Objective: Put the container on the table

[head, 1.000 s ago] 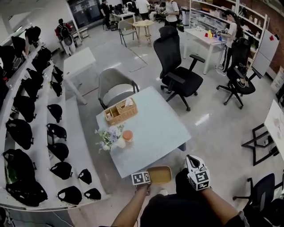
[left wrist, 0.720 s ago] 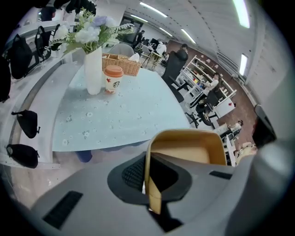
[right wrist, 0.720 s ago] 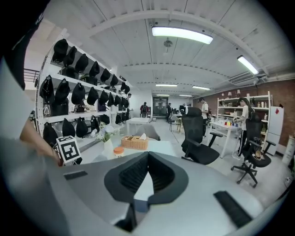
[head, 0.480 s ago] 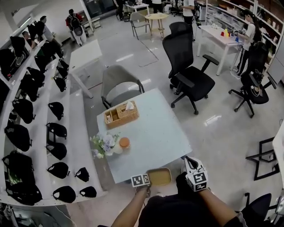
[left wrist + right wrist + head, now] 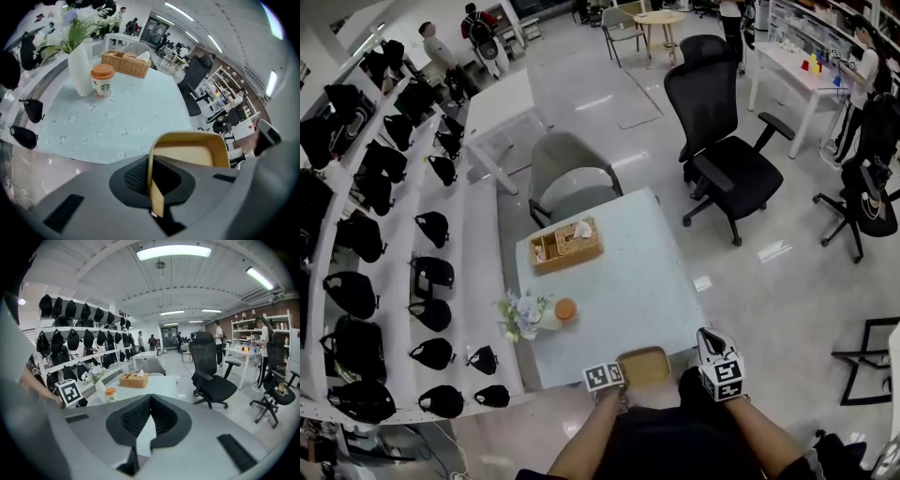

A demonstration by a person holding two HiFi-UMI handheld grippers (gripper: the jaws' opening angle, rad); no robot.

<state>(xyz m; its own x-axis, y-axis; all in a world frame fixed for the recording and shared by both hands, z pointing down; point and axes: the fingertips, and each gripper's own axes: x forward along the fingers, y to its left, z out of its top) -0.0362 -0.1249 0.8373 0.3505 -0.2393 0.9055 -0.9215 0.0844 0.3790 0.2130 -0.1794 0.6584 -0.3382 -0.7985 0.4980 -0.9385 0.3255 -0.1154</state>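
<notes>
The left gripper (image 5: pixel 151 165) pinches the side wall of the tan container (image 5: pixel 187 157) tight so it won't drop, holding it at the near edge of the table (image 5: pixel 628 281), while the right gripper (image 5: pixel 150 398) is closed and empty.

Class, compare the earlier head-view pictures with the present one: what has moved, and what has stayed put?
The person has come nearer the table, bringing the container in the left gripper up to about its near edge. The empty right gripper moved along beside it. Nothing was taken or released. The left gripper stays shut on the container's wall; basket, flowers and cup stand unchanged.
</notes>
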